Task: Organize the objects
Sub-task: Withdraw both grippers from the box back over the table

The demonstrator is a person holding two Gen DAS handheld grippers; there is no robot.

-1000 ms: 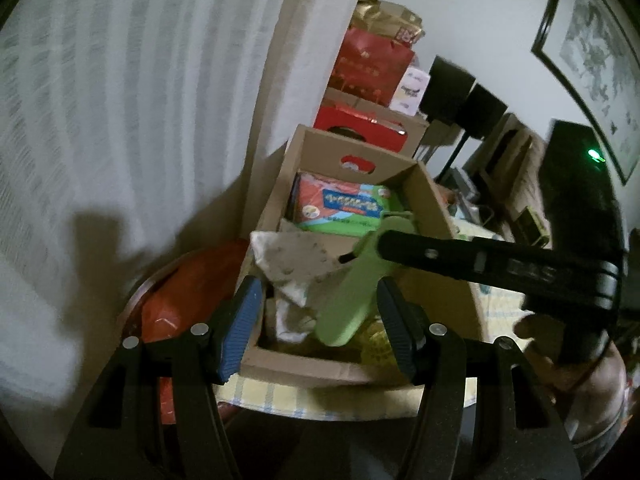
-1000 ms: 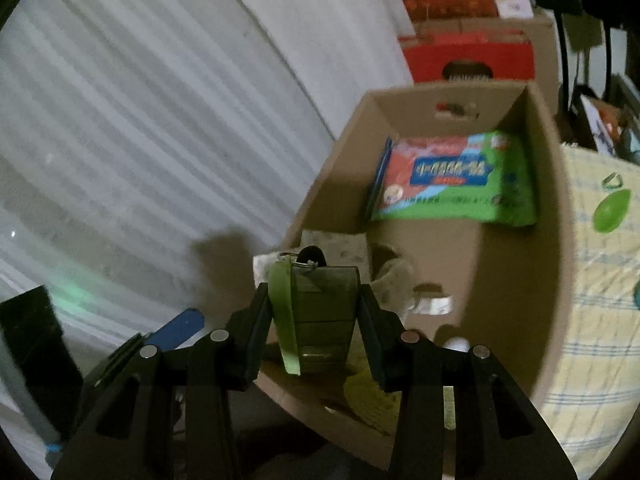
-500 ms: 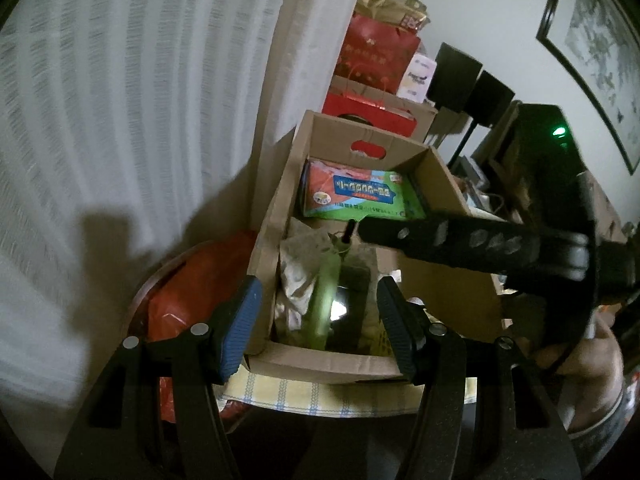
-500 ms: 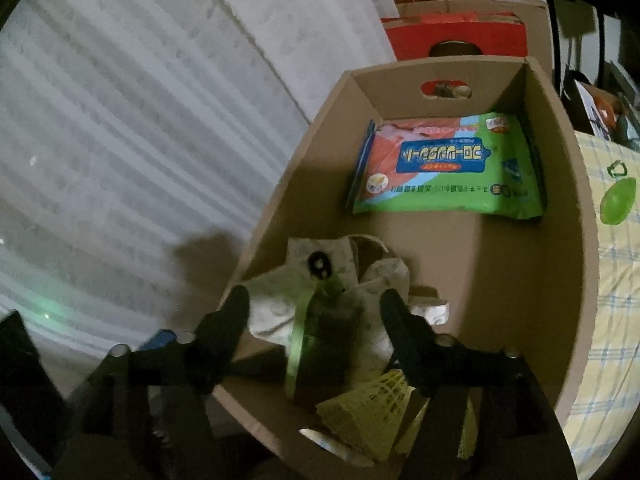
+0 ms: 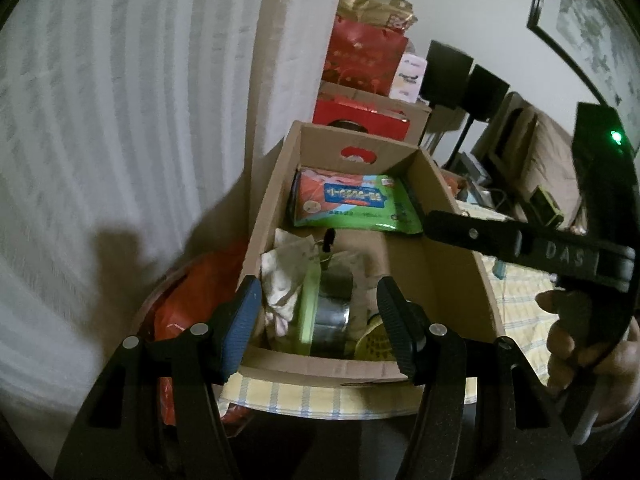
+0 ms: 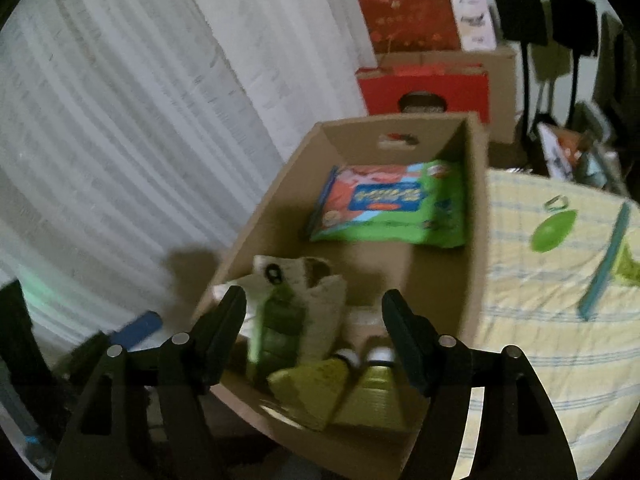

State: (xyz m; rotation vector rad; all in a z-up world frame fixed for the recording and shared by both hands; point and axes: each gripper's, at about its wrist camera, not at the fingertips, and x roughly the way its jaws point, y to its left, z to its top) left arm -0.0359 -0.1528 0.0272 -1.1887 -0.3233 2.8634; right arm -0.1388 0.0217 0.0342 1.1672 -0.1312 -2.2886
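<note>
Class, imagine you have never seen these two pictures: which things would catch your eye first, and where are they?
First the open cardboard box on the checked tablecloth, with a bright green packet lying at its far end. Next the green mirror on crumpled cloth at the near end, and the red gift bag stacked behind.

"DAS" on the right tool's black body.

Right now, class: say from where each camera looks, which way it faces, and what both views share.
Left wrist: sits behind the open left tongs, facing the cardboard box; the right tongs and a hand show too.
Right wrist: behind the open right tongs, above the box's near end, facing in; the blue left pad peeks in.
Shared: box, green wipes pack, green pouch.
</note>
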